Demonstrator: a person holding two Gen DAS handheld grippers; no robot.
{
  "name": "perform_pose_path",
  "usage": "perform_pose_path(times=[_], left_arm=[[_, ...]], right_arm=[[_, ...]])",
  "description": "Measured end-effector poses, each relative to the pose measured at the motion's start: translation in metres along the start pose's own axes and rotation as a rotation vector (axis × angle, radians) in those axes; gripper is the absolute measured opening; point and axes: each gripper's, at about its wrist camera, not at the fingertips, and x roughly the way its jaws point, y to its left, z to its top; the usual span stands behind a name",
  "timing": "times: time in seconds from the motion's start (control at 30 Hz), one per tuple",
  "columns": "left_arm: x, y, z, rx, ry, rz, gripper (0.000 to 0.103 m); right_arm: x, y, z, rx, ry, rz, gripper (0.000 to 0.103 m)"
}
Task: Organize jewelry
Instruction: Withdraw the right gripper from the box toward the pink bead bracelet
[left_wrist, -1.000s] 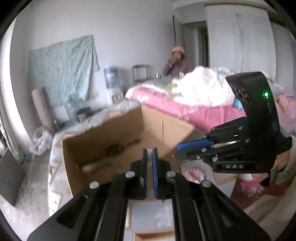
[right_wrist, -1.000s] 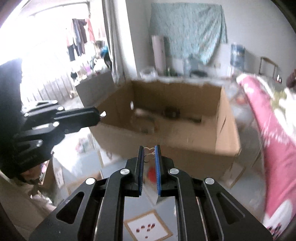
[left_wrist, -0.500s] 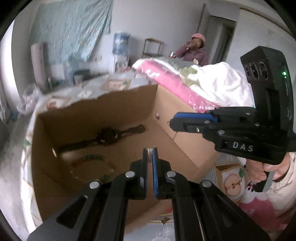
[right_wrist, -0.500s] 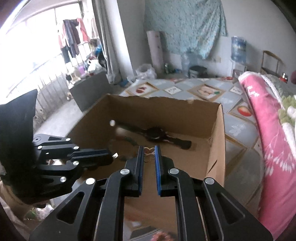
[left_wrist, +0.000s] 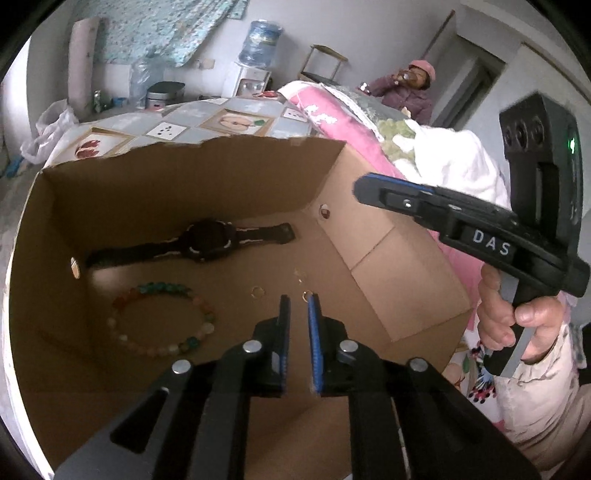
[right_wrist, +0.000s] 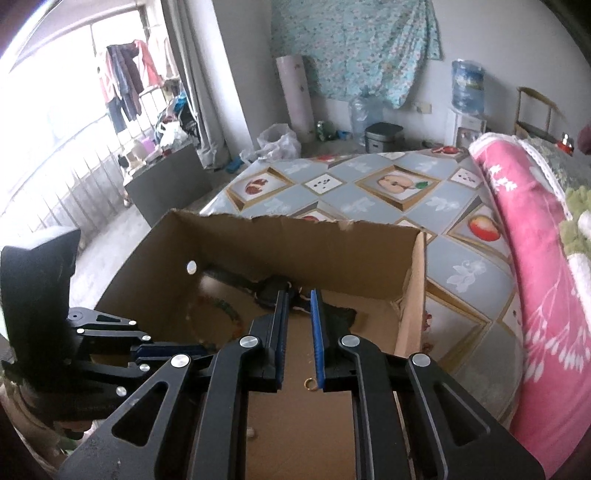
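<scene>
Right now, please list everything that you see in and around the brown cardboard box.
brown cardboard box: one, on the patterned tablecloth
black wristwatch: one, box floor, far side
multicoloured bead bracelet: one, box floor, nearer than the wristwatch
small gold rings: at least two, box floor, right of the bracelet
pink blanket: one, right of the box
left gripper: black, over the box, jaws just opened, empty
right gripper: black, over the box, jaws apart, nothing seen between
hand: one, holding the right gripper's handle

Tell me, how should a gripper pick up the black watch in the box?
Probably by the strap beside the watch face, coming straight down. It lies flat on the box floor, and the strap is thin enough for the gripper's fingers to straddle.
</scene>
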Motion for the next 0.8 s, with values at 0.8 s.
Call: perform_pose_path(times=[0.8], left_arm=[[-0.079, -0.021, -0.028, 0.092, -0.216, 0.044, 0.026]], right_arm=[[-0.105, -0.029, -0.049, 0.158, -0.167, -0.085, 0.039]])
